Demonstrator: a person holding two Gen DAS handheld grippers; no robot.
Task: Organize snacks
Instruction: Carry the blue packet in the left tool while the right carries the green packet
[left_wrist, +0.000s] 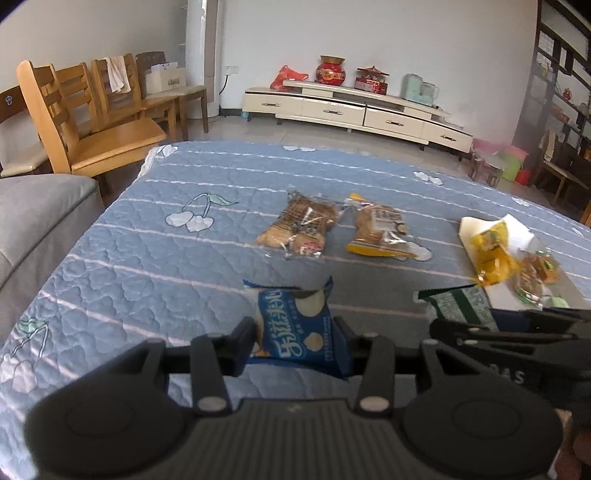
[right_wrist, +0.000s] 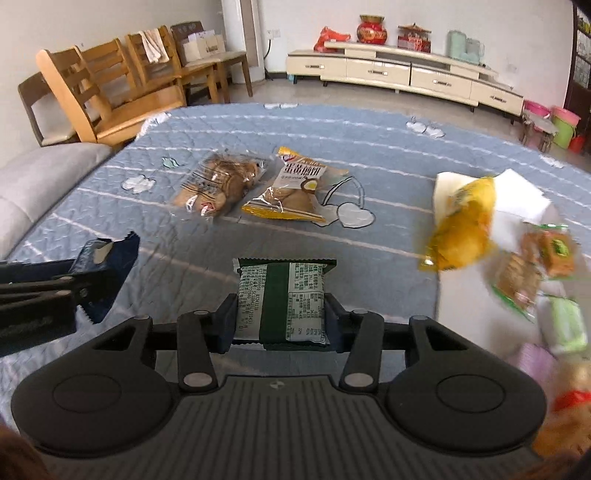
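Observation:
My left gripper (left_wrist: 297, 332) is shut on a blue snack packet (left_wrist: 299, 328) held above the blue quilted cloth (left_wrist: 147, 258). My right gripper (right_wrist: 282, 308) is shut on a green and white snack packet (right_wrist: 282, 299), its printed back facing up; this packet also shows in the left wrist view (left_wrist: 458, 306). Two clear bags lie side by side further back on the cloth: one with brown biscuits (left_wrist: 299, 227) and one with a yellow edge (left_wrist: 382, 230). A yellow packet (right_wrist: 461, 229) leans at the edge of a white box (right_wrist: 513, 195) holding several more snacks.
Wooden chairs (left_wrist: 85, 122) stand at the back left beside a grey sofa (left_wrist: 33, 229). A long cream TV cabinet (left_wrist: 354, 110) runs along the far wall. Coloured plastic buckets (right_wrist: 561, 122) sit on the floor at the right.

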